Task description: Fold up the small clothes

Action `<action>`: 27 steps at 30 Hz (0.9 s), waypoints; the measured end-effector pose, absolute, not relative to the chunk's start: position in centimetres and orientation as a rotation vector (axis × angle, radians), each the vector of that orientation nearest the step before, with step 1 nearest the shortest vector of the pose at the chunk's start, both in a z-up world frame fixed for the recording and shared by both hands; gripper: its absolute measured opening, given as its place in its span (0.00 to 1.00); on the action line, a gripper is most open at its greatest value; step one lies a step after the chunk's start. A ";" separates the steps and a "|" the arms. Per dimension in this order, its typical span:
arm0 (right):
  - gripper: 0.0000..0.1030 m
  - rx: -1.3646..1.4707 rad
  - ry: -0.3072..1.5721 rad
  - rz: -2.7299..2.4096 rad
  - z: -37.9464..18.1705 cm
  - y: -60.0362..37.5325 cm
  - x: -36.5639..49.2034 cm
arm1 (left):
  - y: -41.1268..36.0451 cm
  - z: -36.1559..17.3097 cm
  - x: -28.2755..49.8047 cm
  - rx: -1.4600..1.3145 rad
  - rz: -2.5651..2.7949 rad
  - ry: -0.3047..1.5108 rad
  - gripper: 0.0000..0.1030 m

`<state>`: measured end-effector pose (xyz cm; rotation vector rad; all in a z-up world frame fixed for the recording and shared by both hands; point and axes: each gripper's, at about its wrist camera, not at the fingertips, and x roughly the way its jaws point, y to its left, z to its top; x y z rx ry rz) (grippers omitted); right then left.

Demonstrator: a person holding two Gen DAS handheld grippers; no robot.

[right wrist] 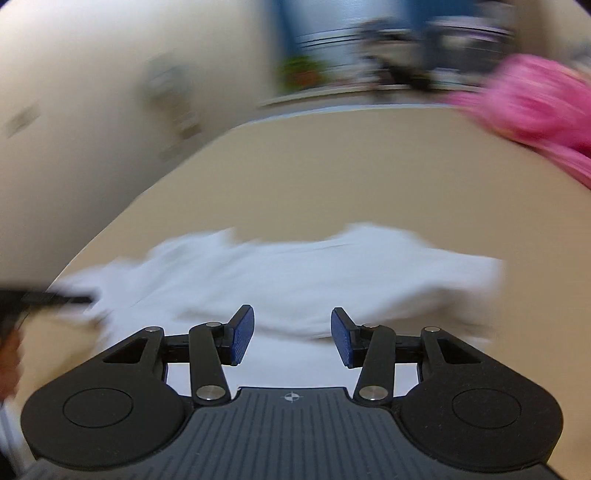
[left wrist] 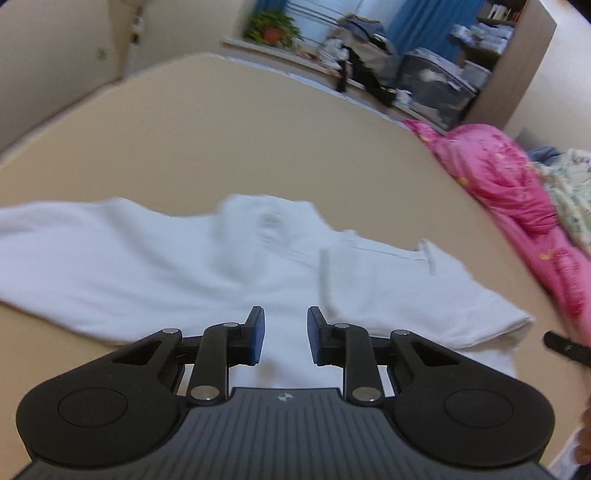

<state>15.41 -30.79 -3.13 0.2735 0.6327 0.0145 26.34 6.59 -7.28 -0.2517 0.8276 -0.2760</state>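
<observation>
Nearest our left lens, the left gripper (left wrist: 285, 334) stands with its jaws narrowly parted and nothing between them; our right gripper (right wrist: 292, 334) stands wider apart, likewise empty. Both hover over the near part of one white shirt (left wrist: 207, 266), which lies spread flat across the beige table (left wrist: 221, 133), its collar toward the far side and a sleeve reaching out to each side.

Our left view is the sharper one: it shows the shirt's collar, a shoulder seam and the hemmed cuff of the right-hand sleeve. It also shows a potted plant (left wrist: 273, 29) on a far ledge, a heap of clothes beside it, blue curtains (left wrist: 424, 22), a wooden shelf unit (left wrist: 517, 62) with a storage bin in front, and a pink quilt (left wrist: 517, 184) along the table's right edge. A black piece of our other tool pokes in at its right border.

Our right view is smeared by motion: the shirt (right wrist: 295, 273) reads only as a white shape, the quilt (right wrist: 535, 99) as a pink blur at upper right. Its left edge catches a dark tool part and a bit of hand.

We count one shirt, two grippers, one quilt, one plant.
</observation>
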 end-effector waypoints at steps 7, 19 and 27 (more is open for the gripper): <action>0.47 0.406 0.612 -0.207 -5.5 -36.1 16.3 | 3.2 -11.9 30.6 -0.347 -0.333 0.900 0.27; 0.47 0.443 0.486 -0.279 -6.1 -38.4 17.1 | 5.2 -6.2 30.8 -0.291 -0.242 0.731 0.01; 0.47 0.306 0.848 -0.266 -10.9 -36.3 21.2 | 11.9 -4.4 28.7 -0.202 -0.032 0.754 0.27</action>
